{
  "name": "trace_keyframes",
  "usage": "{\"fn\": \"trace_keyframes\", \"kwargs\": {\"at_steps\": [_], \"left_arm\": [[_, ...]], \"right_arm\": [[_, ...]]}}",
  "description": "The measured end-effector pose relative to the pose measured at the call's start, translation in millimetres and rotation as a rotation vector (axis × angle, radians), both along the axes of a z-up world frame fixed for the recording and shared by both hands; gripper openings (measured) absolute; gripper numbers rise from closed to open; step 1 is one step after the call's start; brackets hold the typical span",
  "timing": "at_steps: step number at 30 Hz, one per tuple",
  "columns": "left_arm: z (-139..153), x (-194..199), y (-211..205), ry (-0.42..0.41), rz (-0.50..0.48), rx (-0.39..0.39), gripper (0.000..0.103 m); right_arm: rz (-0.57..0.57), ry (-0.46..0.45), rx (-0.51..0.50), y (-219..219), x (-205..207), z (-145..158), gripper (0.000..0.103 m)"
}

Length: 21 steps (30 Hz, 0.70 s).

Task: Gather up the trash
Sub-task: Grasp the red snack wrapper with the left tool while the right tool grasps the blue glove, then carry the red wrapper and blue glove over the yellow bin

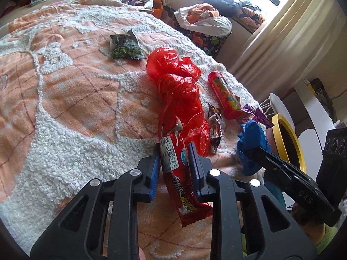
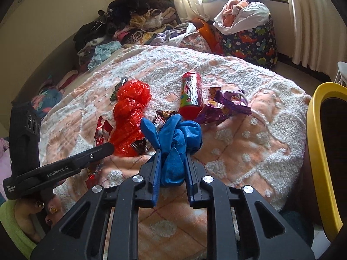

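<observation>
A: While both tools sit over the bedspread [image 1: 76, 99], what has the left gripper [image 1: 174, 158] got?

B: Jaws nearly closed, pads pinching a red snack wrapper [image 1: 182, 186] across its width. It lies just beside the crumpled red plastic bag [image 1: 177, 82].

A: Right gripper [image 2: 172, 162]?

B: Also nearly closed, clamped on a wadded blue glove [image 2: 175, 143].

A: Other trash?

B: On the bedspread: red candy tube [image 2: 192, 93], purple wrapper [image 2: 223, 106] beside it, green pea packet [image 1: 126, 47] well apart. Yellow-rimmed bin [image 2: 321, 151] stands at the bed's edge.
</observation>
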<state>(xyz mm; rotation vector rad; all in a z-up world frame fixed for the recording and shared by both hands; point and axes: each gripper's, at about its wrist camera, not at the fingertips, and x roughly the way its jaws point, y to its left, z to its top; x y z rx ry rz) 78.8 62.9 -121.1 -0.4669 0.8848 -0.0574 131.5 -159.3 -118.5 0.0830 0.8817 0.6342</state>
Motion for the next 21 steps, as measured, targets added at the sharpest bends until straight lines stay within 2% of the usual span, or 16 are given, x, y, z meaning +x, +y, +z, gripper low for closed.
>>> {"fn": "trace_keyframes", "kwargs": {"at_steps": [15, 21], "left_arm": [[33, -7, -2, -0.095, 0.018, 0.036, 0.013], [46, -5, -16, -0.124, -0.012, 0.045, 0.013]], "right_arm": [[0.013, -0.082, 0.007, -10, -19, 16, 0.018], [0.018, -0.109, 0.025, -16, -26, 22, 0.017]]}}
